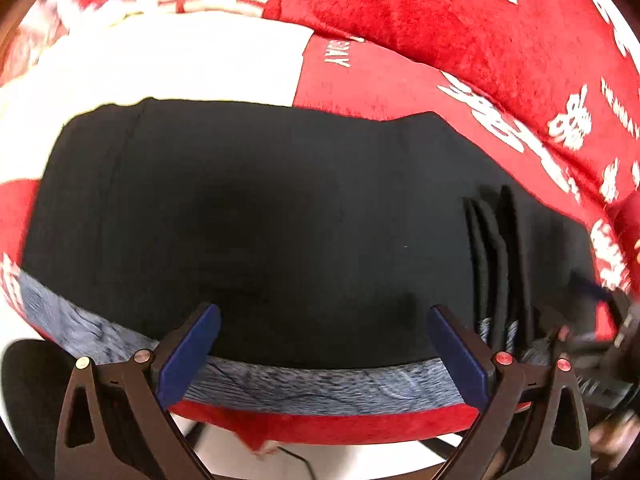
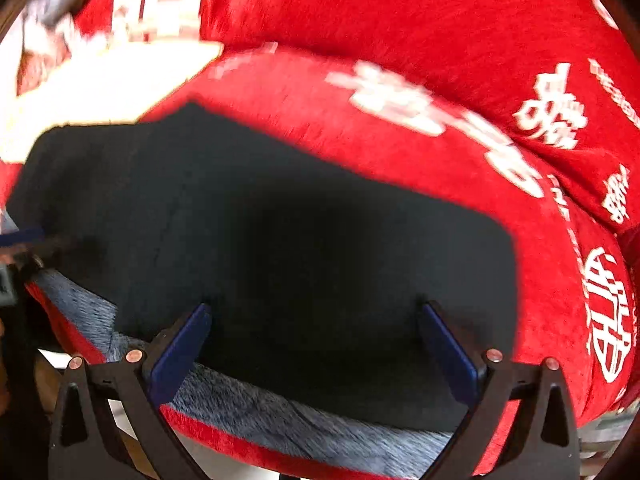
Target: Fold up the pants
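Note:
The black pants [image 1: 260,208] lie folded in a flat rectangle on a red blanket with white characters [image 1: 460,32]. Stacked fold edges show at their right side [image 1: 496,264]. My left gripper [image 1: 324,312] is open and empty, its blue fingers [image 1: 192,344] over the near edge of the pants. In the right wrist view the pants [image 2: 320,240] fill the middle. My right gripper [image 2: 314,312] is open and empty over their near edge. The other gripper's blue tip [image 2: 24,236] shows at the far left.
A grey-blue fuzzy band [image 1: 320,384] and a red hem run along the near edge of the surface. A white patch of the blanket [image 1: 160,68] lies beyond the pants. Pale floor [image 1: 360,456] shows below the edge.

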Tool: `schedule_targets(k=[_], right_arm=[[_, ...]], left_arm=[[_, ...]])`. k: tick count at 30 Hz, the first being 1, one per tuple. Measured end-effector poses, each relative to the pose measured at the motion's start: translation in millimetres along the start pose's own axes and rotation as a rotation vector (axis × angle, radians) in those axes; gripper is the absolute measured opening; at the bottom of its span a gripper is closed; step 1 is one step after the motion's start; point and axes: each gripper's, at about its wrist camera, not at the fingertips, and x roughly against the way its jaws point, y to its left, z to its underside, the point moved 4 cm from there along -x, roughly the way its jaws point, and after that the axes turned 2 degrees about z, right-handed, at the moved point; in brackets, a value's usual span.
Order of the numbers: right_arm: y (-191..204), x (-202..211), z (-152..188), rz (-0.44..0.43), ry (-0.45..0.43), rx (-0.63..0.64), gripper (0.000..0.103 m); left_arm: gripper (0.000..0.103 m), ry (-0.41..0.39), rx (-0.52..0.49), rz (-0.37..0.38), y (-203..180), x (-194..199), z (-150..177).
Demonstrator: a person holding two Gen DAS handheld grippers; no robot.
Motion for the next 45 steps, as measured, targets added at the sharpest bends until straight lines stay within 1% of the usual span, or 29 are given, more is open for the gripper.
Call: schedule_targets(k=[1,2,3,4,5,6,7,8,9,10,14,15,17,18,20,21,23,26,31,33,34,36,37,38,39,41,42,43,45], right_arm=[[0,2,-7,-0.011,0.006,-0.02,0.103],[2,5,-13,-0.026,0.002,-0.03,0.103],[4,11,-20,-0.048,-0.024,-0.034,0.103],[10,18,-28,-0.063,-0.058,-0.017,0.103],[16,21,-34,-0.064,-0.077,0.007,0.103],[23,22,-39,-0.064,-0.085,0.031,0.103],[35,20,-48,-0.066,-0.087,0.07,0.103],[43,17,-54,-0.068,-0.086,0.094,0.103],[52,14,-60,-0.071,-0.084,0.114,0.103],[59,9,-68,-0.079,-0.083,0.133,0.103],[102,-11,-93,-0.126,-0.06,0.195,0.103],[113,-20,-99,-0.139,-0.038,0.216,0.103],[127,-44,-102,-0.109,0.028,0.256,0.103],[127,-46,-108,-0.129,0.02,0.232,0.103],[127,-41,-122,-0.128,0.02,0.207,0.103],[131,-35,-127,-0.147,-0.007,0.22,0.103],[147,-21,-134,-0.238,-0.056,0.295,0.103],[186,-22,-142,-0.34,-0.038,0.442,0.103],[260,-36,-147,-0.489,-0.004,0.675,0.101],[285,-39,-144,-0.52,0.015,0.782,0.091],[296,-43,-143,-0.533,0.034,0.831,0.09],[308,-44,-146,-0.574,0.08,0.876,0.077],[310,-43,-147,-0.585,0.096,0.885,0.073],[310,-41,-149,-0.585,0.108,0.903,0.06],[309,-38,-149,-0.576,0.105,0.917,0.045],[303,-25,-149,-0.549,0.062,0.948,0.026],[301,-18,-148,-0.547,0.043,0.954,0.022],[303,-14,-153,-0.54,0.012,0.968,0.021],[302,2,-150,-0.527,-0.038,0.979,0.02]], left_arm=[[0.103,-0.01,-0.002,-0.011,1,4,0],[0.103,-0.027,0.012,0.014,4,10,0],[0.103,-0.042,0.03,0.034,7,16,0],[0.103,-0.058,0.047,0.03,14,21,-1],[0.103,-0.068,0.056,-0.003,21,22,-1],[0.103,-0.053,0.057,-0.051,29,17,-1],[0.103,-0.027,0.058,-0.082,33,9,1],[0.103,0.009,0.07,-0.091,38,-1,4],[0.103,0.032,0.084,-0.083,43,-8,8],[0.103,0.018,0.093,-0.064,45,-6,10],[0.103,-0.003,0.092,-0.072,53,6,13],[0.103,0.005,0.105,-0.073,59,4,14],[0.103,0.02,0.123,-0.041,71,-1,16],[0.103,0.017,0.126,-0.033,73,1,16],[0.103,-0.003,0.127,-0.043,72,7,12],[0.103,-0.016,0.13,-0.04,75,12,13],[0.103,-0.023,0.142,-0.04,82,17,14],[0.103,-0.014,0.143,-0.048,93,17,19],[0.103,-0.016,0.133,-0.026,103,24,26],[0.103,-0.024,0.124,-0.015,107,29,27],[0.103,-0.031,0.118,-0.01,109,33,28],[0.103,-0.04,0.104,-0.004,114,39,30],[0.103,-0.043,0.098,-0.004,117,41,31],[0.103,-0.046,0.093,-0.008,123,46,33],[0.103,-0.051,0.091,-0.01,129,49,33],[0.103,-0.061,0.092,0.005,141,55,30],[0.103,-0.069,0.093,0.017,147,58,28],[0.103,-0.08,0.09,0.035,155,62,26],[0.103,-0.087,0.072,0.052,169,67,20]])
